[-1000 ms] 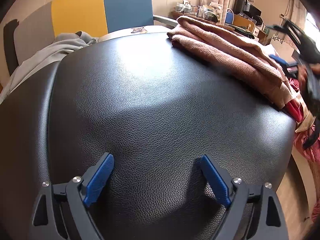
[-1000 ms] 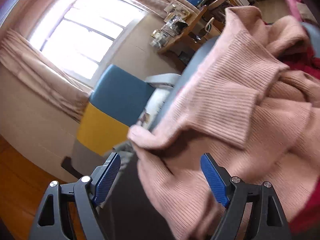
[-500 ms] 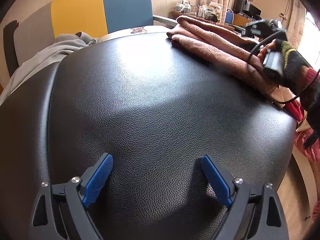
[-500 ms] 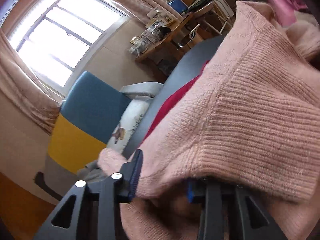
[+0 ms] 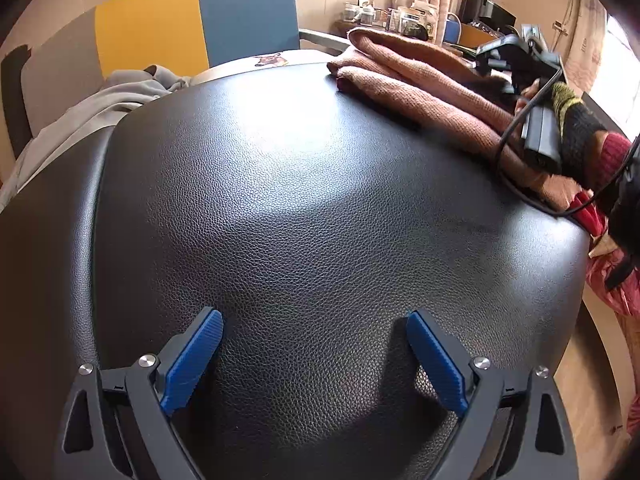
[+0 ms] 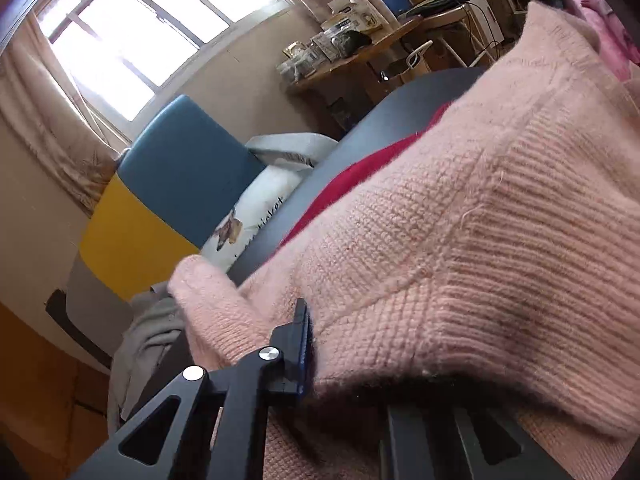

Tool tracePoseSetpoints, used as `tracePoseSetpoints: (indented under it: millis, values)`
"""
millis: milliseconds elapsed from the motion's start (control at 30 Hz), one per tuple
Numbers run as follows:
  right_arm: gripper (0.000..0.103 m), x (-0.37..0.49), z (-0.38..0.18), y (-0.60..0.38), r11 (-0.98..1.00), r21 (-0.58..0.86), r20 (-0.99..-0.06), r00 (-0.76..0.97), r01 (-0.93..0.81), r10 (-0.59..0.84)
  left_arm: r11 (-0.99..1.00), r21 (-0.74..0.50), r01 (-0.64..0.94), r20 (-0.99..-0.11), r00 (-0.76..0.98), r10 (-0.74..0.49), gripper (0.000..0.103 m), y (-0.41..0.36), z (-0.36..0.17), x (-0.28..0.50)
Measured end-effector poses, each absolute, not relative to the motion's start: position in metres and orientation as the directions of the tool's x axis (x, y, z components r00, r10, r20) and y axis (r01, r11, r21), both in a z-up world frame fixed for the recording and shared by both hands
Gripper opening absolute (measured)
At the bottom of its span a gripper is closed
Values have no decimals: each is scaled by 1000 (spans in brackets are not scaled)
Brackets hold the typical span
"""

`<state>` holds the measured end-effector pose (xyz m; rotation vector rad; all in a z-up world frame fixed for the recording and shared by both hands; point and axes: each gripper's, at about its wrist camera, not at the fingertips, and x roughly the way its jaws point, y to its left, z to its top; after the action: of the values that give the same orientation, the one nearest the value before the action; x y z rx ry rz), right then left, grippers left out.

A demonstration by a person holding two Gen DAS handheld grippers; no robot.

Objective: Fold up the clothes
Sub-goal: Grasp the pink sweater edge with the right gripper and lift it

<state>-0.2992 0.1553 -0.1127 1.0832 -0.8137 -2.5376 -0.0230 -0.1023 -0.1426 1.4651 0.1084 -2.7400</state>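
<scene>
A pink knit sweater (image 5: 424, 84) lies bunched at the far right of the black leather surface (image 5: 304, 200). In the right wrist view the sweater (image 6: 460, 248) fills the frame. My right gripper (image 6: 340, 360) is shut on a fold of it; the right finger is hidden under the knit. A red garment (image 6: 360, 172) lies under the sweater. From the left wrist view the right gripper's body (image 5: 520, 56) and the gloved hand sit on the sweater. My left gripper (image 5: 314, 344) is open and empty, low over the near part of the surface.
A grey garment (image 5: 100, 100) hangs off the far left edge. A yellow and blue chair back (image 5: 192, 12) stands behind. A printed cushion (image 6: 256, 216) lies by the chair. A cluttered desk (image 6: 360, 56) stands at the back. Pink cloth (image 5: 612, 280) hangs at the right edge.
My right gripper has closed from wide open onto a fold of the pink sweater and lifted it. The left gripper has stayed still and open.
</scene>
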Motion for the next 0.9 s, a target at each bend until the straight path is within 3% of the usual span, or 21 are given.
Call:
tracePoseSetpoints:
  millis: [33, 100, 200, 300, 500, 667, 800, 900]
  values:
    - [12, -298, -102, 151, -821, 568, -569, -693, 58, -443, -998, -42, 56, -833, -554, 4, 94, -103, -142, -23]
    - [10, -294, -81, 141, -843, 521, -548, -705, 134, -451, -996, -49, 79, -831, -557, -3, 78, -109, -139, -20]
    - [7, -274, -49, 106, -838, 445, -495, -693, 315, -524, -984, -124, 127, -819, -573, 29, 66, -131, -130, -12]
    - [7, -253, -24, 59, -791, 386, -465, -641, 474, -611, -963, -200, 183, -800, -598, 53, 66, -159, -120, 2]
    - [7, -133, -15, -17, -559, 426, -366, -429, 711, -826, -962, -155, 226, -764, -645, -28, 66, -186, -96, 48]
    - [8, -93, -54, -65, -451, 556, -383, -266, 698, -885, -946, -37, 322, -711, -674, -202, 66, -197, -73, 85]
    - [11, -81, -89, -82, -472, 603, -457, -206, 643, -865, -953, -39, 299, -692, -697, -190, 66, -201, -68, 93]
    - [11, -74, -103, -64, -480, 627, -466, -200, 614, -862, -972, 28, 233, -688, -701, -188, 66, -187, -68, 79]
